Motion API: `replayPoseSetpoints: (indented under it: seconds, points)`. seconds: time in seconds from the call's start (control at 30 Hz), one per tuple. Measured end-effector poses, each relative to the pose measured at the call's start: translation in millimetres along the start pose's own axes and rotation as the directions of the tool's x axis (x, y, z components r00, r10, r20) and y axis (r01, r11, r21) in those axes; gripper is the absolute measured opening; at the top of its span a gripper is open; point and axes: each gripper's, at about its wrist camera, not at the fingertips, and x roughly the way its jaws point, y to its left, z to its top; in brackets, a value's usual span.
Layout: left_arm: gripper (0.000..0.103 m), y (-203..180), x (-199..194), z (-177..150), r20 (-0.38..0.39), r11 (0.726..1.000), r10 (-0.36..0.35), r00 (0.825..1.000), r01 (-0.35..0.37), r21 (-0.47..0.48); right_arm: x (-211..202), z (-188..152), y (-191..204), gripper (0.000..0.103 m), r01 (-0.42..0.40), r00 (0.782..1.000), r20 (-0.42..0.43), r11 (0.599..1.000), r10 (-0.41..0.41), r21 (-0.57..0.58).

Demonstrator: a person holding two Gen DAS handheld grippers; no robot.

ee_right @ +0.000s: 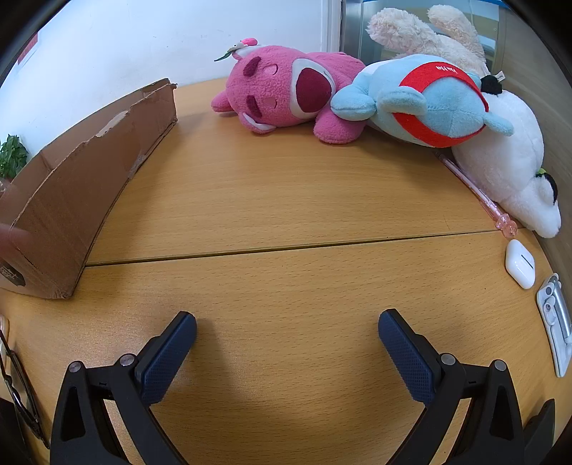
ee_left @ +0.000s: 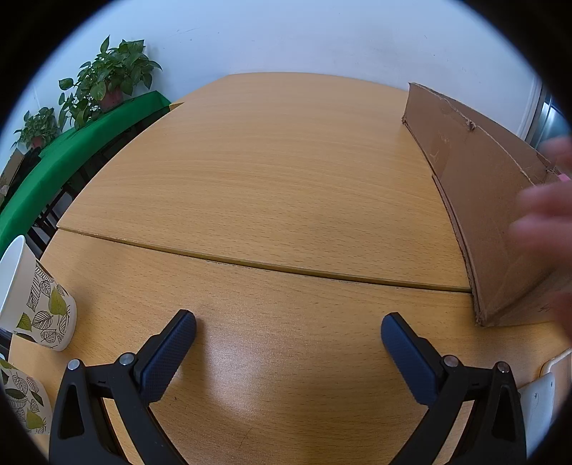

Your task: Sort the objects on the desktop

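My left gripper [ee_left: 288, 331] is open and empty above the wooden table [ee_left: 271, 186]. A brown cardboard box [ee_left: 479, 200] stands to its right. My right gripper [ee_right: 287, 327] is open and empty. In the right wrist view the cardboard box [ee_right: 82, 179] stands at the left. Far ahead lie a pink plush bear [ee_right: 286, 93], a blue and red plush [ee_right: 425, 103], a white plush [ee_right: 507, 157] and a cream plush rabbit [ee_right: 422, 32]. A pink pen [ee_right: 479, 193], a white earbud case [ee_right: 520, 263] and a white metal clip holder [ee_right: 556, 322] lie at the right.
Two leaf-patterned cups [ee_left: 46, 314] stand at the left edge of the left wrist view. A green-covered table [ee_left: 71, 150] with potted plants [ee_left: 111, 78] is beyond. A blurred hand [ee_left: 547, 221] is by the box. A white object [ee_left: 540, 397] lies at the lower right.
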Motion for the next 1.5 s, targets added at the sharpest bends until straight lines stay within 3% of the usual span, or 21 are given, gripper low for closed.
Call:
replayPoseSetpoints:
  seconds: [0.63,0.73,0.77,0.83,1.03,1.13,1.23,1.3,1.33,1.43,1.47,1.5]
  points:
    - [0.103,0,1,0,0.0,1.0,-0.001,1.0,0.001,0.0,-2,-2,1,0.103,0.003,1.0,0.0,1.0,-0.003,0.005]
    - [0.103,0,1,0,0.0,1.0,-0.001,1.0,0.001,0.0,-5,-2,-8,0.103,-0.007,0.998,-0.059,0.999,0.004,-0.045]
    - [0.103,-1,1,0,0.001,1.0,-0.001,1.0,0.001,0.001,-15,-3,-17,0.103,0.066,0.997,-0.045,0.997,-0.067,-0.037]
    - [0.103,-2,5,4,0.0,1.0,-0.008,1.0,0.008,0.01,-40,-5,-29,0.103,0.131,0.991,0.018,0.991,-0.13,-0.032]
    - [0.103,-2,6,4,0.0,1.0,-0.008,1.0,0.008,0.01,-168,-10,-41,0.103,0.25,0.941,0.269,0.958,-0.205,-0.143]
    - [0.103,-2,5,3,0.001,1.0,-0.012,1.0,0.012,0.016,-233,-19,-27,0.103,0.197,0.937,0.325,0.96,-0.125,-0.2]
    - [0.103,-3,1,-3,0.001,0.999,-0.018,1.0,0.018,0.026,-277,-37,3,0.103,0.041,0.946,0.319,0.965,0.046,-0.26]
    - [0.103,-5,-4,-10,-0.012,0.999,-0.031,0.999,0.031,0.039,-297,-60,37,0.103,-0.076,0.943,0.28,0.934,0.181,-0.348]
    - [0.103,-6,-9,-12,-0.031,0.998,-0.037,0.999,0.038,0.047,-301,-70,55,0.103,-0.126,0.938,0.251,0.912,0.238,-0.391]
    - [0.1,-12,-44,-29,-0.029,0.995,-0.077,0.997,0.079,0.064,-304,-115,119,0.103,-0.297,0.9,0.117,0.788,0.419,-0.539]
    - [0.1,-14,-60,-34,-0.013,0.993,-0.101,0.995,0.102,0.065,-301,-137,143,0.103,-0.357,0.877,0.06,0.73,0.477,-0.583]
    - [0.1,-16,-80,-40,0.009,0.99,-0.124,0.992,0.123,0.072,-297,-151,155,0.103,-0.397,0.86,0.026,0.7,0.51,-0.593]
